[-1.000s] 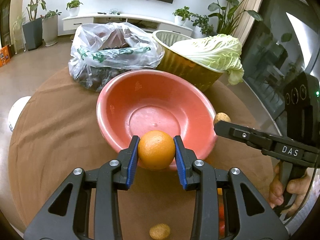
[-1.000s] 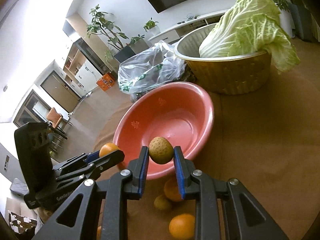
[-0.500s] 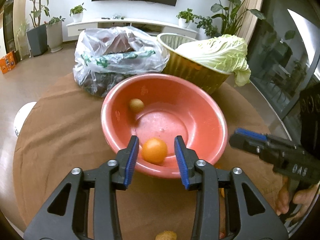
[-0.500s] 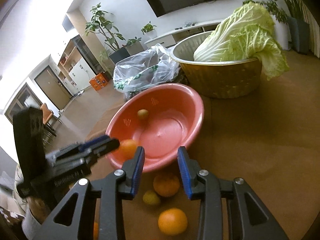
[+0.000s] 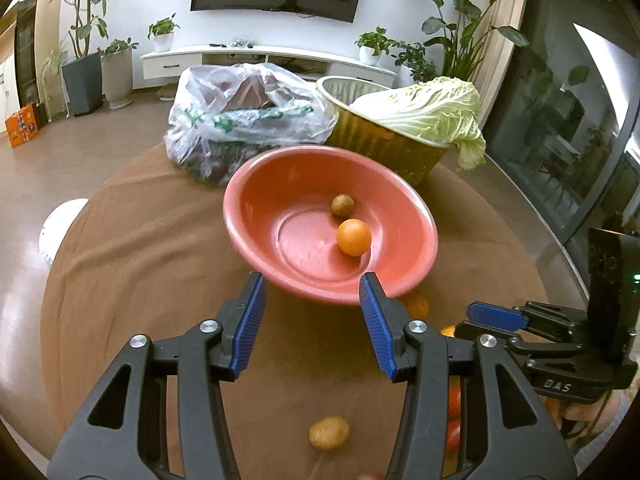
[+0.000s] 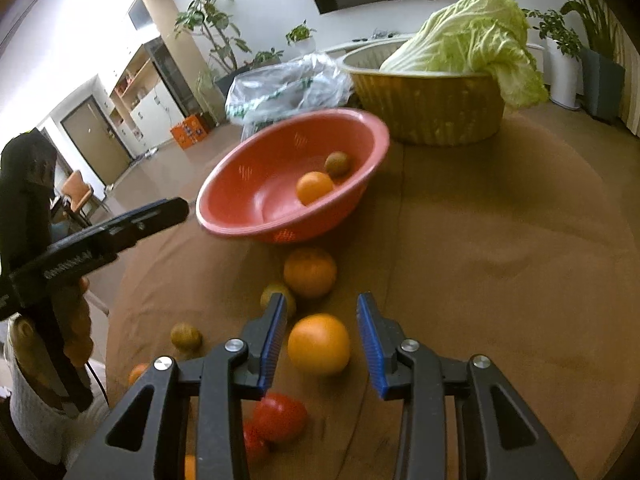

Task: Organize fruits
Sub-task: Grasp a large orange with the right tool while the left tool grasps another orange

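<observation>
A living room with a wall-mounted television and potted plants is surrounding a round table covered by a brown cloth [image 6: 500, 264]. A shallow red plastic basin [image 5: 256, 216] is sitting near the table's middle; behind it are standing a gold-coloured ribbed bowl [image 6: 432, 108] carrying a pale green napa cabbage [image 6: 468, 32] and a crumpled clear plastic bag [image 5: 240, 112].

Progress: the basin is holding two items, one round orange [image 5: 353, 237] and one small brown kiwi-like fruit [image 5: 342, 205], lying just beside each other. The sorting is judged to be at an early stage, since more fruit is lying loose on the cloth than in the basin.

Count on the cloth, right wrist view: two large oranges [image 6: 319, 344] [image 6: 310, 272], two small brownish fruits [image 6: 185, 336] [image 6: 276, 294], and at least two red tomato-like fruits [image 6: 280, 416]; further orange pieces at the lower edge are partly hidden.

The left gripper [image 5: 312, 320] is standing released and empty, short of the basin rim. The right gripper [image 6: 322, 340] is spread apart, with the nearest large orange between its blue pads but not touching them.
</observation>
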A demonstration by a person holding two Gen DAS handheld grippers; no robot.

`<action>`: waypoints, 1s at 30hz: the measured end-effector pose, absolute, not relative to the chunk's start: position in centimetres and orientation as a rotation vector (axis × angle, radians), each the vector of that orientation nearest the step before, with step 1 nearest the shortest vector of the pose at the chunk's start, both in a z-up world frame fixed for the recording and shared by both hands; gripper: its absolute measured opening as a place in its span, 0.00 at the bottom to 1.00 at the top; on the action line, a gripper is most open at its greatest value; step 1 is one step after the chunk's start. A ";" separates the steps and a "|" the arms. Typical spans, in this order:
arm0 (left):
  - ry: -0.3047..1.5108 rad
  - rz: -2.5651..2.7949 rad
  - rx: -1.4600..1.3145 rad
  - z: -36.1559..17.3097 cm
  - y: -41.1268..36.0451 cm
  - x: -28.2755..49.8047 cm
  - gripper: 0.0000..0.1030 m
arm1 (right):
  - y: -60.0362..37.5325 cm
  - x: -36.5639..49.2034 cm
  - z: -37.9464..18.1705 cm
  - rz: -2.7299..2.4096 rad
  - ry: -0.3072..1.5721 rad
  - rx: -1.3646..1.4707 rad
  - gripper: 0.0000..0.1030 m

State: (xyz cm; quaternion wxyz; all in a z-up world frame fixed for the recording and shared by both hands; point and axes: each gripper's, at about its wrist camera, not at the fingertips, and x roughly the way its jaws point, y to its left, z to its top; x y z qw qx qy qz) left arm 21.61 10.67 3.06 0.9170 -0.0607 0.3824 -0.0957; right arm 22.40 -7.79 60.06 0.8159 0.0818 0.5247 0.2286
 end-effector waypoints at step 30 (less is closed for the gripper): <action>0.984 -0.248 -0.034 -2.4 9.5 8.8 0.45 | -7.3 20.3 59.6 0.478 1.132 0.101 0.37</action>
